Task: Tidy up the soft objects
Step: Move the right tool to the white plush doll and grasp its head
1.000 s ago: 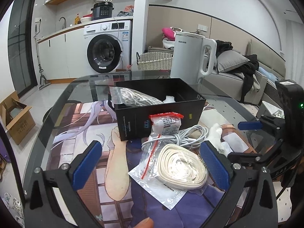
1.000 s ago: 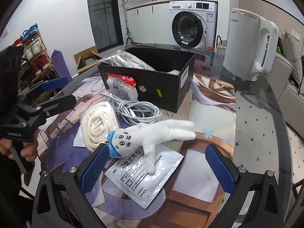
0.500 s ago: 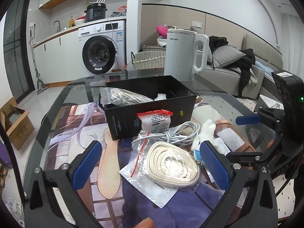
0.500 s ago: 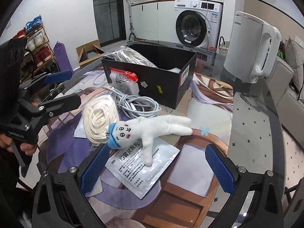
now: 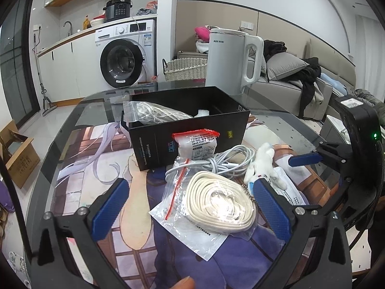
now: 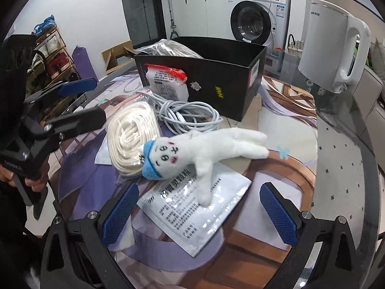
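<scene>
The right gripper (image 6: pixel 197 213) hangs low over the glass worktop (image 6: pixel 336 163) with its jaws wide open and nothing in them. Just past them, at 12 o'clock, a white plush toy (image 6: pixel 204 149) with a blue cap lies flat, one leg resting on a white foil packet (image 6: pixel 192 207). At 10 o'clock from the toy sits a coil of white rope in a clear bag (image 6: pixel 131 134), touching the toy's head.

The left gripper (image 5: pixel 190 208) also has its jaws wide open and empty, and the rope bag sits between them. Farther on, a grey cable bundle (image 6: pixel 187 118) lies loose beside the rope. Behind it a small white pack with a red top (image 6: pixel 168 84) leans on the black box (image 6: pixel 216 74). Another bagged rope (image 5: pixel 154 114) pokes out of the box at its 9 o'clock side. A white kettle (image 6: pixel 332 45) stands far back at 2 o'clock
</scene>
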`<state>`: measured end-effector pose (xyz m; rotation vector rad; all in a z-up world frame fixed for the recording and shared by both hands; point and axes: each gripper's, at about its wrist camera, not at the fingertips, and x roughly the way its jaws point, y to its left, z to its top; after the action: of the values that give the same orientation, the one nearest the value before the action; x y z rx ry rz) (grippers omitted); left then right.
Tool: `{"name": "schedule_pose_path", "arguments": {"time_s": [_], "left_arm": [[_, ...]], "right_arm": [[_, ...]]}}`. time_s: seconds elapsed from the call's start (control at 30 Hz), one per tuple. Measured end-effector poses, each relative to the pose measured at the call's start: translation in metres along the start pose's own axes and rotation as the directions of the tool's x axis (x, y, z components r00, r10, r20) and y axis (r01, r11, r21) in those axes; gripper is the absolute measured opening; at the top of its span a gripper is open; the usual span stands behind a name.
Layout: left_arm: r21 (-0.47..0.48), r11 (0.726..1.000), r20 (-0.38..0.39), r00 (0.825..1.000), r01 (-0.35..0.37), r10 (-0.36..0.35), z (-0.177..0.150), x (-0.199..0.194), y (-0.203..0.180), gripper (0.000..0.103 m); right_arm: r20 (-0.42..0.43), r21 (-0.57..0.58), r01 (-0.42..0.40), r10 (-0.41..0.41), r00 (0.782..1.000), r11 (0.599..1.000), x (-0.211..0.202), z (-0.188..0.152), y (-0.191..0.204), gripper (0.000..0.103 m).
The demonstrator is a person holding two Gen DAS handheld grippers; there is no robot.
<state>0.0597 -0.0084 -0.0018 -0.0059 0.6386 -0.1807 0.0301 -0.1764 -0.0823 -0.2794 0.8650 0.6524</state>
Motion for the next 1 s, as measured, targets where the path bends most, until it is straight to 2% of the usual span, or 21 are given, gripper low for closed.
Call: {"name": "schedule_pose_path", "arguments": {"time_s": [0.33, 0.7, 0.73, 0.77, 0.83, 0.93, 1.0], "left_arm": [[-0.014, 1.000, -0.002, 1.000, 0.009, -0.009, 0.001, 0.000, 0.006, 0.103], [-0.041, 0.999, 0.003, 1.000, 0.021, -0.021, 0.002, -0.002, 0.012, 0.103], [-0.040, 0.999, 0.001, 1.000, 0.018, -0.018, 0.002, -0.001, 0.012, 0.103], [-0.040, 0.999, 0.001, 1.000, 0.016, -0.016, 0.002, -0.001, 0.011, 0.103], [-0.043, 0.999, 0.002, 1.000, 0.016, -0.016, 0.002, -0.001, 0.012, 0.103], [-0.045, 0.999, 0.000, 1.000, 0.019, -0.019, 0.002, -0.001, 0.012, 0.103], [-0.042, 0.999, 0.000, 1.000, 0.016, -0.016, 0.001, -0.001, 0.011, 0.103]], "right_arm": [[0.048, 0.066, -0.018, 0.015, 0.999, 0.998, 0.004, 0.010, 0.006, 0.102], [0.049, 0.119, -0.035, 0.029, 0.998, 0.992, 0.017, 0.017, 0.008, 0.101], [0.055, 0.124, -0.035, 0.028, 0.998, 0.992, 0.017, 0.018, 0.008, 0.096], [0.057, 0.126, -0.039, 0.032, 0.998, 0.991, 0.017, 0.018, 0.008, 0.086], [0.055, 0.124, -0.031, 0.025, 0.998, 0.992, 0.018, 0.020, 0.009, 0.078], [0.058, 0.123, -0.039, 0.032, 0.998, 0.992, 0.017, 0.019, 0.008, 0.065], [0.058, 0.111, -0.046, 0.040, 0.998, 0.993, 0.016, 0.018, 0.009, 0.062]]}}
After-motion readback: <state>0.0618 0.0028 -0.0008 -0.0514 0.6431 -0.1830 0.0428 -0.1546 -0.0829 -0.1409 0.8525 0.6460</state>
